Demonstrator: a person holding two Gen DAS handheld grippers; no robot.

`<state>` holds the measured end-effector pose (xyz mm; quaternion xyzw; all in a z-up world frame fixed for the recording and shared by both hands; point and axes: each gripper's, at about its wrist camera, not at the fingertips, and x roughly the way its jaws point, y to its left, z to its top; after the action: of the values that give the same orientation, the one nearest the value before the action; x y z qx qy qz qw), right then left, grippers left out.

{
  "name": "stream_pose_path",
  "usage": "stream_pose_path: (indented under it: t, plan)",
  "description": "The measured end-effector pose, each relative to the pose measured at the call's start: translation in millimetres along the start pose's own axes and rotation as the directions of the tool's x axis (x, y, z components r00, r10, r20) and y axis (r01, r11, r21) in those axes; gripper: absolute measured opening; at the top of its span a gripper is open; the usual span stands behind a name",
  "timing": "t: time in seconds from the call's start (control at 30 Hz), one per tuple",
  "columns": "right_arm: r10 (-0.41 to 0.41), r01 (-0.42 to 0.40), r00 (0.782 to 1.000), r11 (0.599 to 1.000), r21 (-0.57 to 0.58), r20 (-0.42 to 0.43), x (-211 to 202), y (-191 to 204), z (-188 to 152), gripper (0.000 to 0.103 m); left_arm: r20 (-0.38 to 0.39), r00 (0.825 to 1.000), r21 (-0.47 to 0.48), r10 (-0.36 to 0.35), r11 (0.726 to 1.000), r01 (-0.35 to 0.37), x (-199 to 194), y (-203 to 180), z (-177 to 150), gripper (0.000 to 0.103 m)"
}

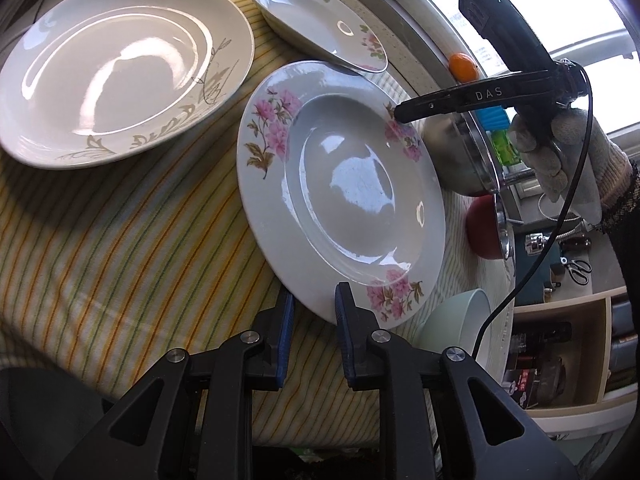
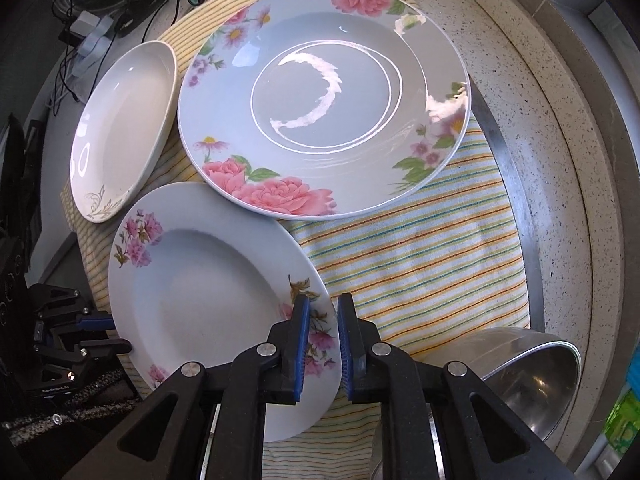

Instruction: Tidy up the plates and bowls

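Observation:
A white plate with pink flowers (image 1: 340, 184) lies on the striped cloth; it also shows in the right wrist view (image 2: 208, 300). My left gripper (image 1: 314, 340) straddles its near rim, jaws apart on either side of the edge. My right gripper (image 2: 323, 344) straddles the opposite rim, jaws a little apart; it shows from outside in the left wrist view (image 1: 400, 114). A cream bowl with gold leaf pattern (image 1: 120, 68) sits to the left, also in the right wrist view (image 2: 120, 128). A big floral plate (image 2: 324, 100) lies beyond, seen in the left wrist view (image 1: 320, 20).
A steel bowl (image 2: 516, 376) lies tipped at the right, near a pale green bowl (image 1: 460, 320), a red object (image 1: 486, 228) and an orange (image 1: 464, 66). A stone counter edge (image 2: 560, 160) curves round the cloth. Cables and gear (image 2: 100, 8) lie at the far left.

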<state>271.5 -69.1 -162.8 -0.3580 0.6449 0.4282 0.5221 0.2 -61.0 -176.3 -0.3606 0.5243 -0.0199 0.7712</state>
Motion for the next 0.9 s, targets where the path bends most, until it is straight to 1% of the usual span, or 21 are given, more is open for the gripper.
stream_pose_path:
  t: [0.3, 0.57, 0.9]
  plan:
    - [0.001, -0.001, 1.0, 1.0, 0.006, -0.001, 1.7, 0.7, 4.0, 0.015, 0.005, 1.0, -0.001, -0.005, 1.0, 0.005, -0.8, -0.6, -0.6, 0.018]
    - [0.012, -0.013, 1.0, 0.999, 0.029, 0.006, -1.5, -5.1, -2.8, 0.015, -0.004, 1.0, -0.003, -0.005, 1.0, 0.005, -2.3, 1.4, -1.8, 0.017]
    - [0.018, -0.018, 1.0, 0.999, 0.035, 0.006, -1.7, 0.0, -6.2, 0.016, -0.017, 1.0, -0.011, -0.008, 1.0, 0.008, -5.4, 3.0, -6.6, 0.016]
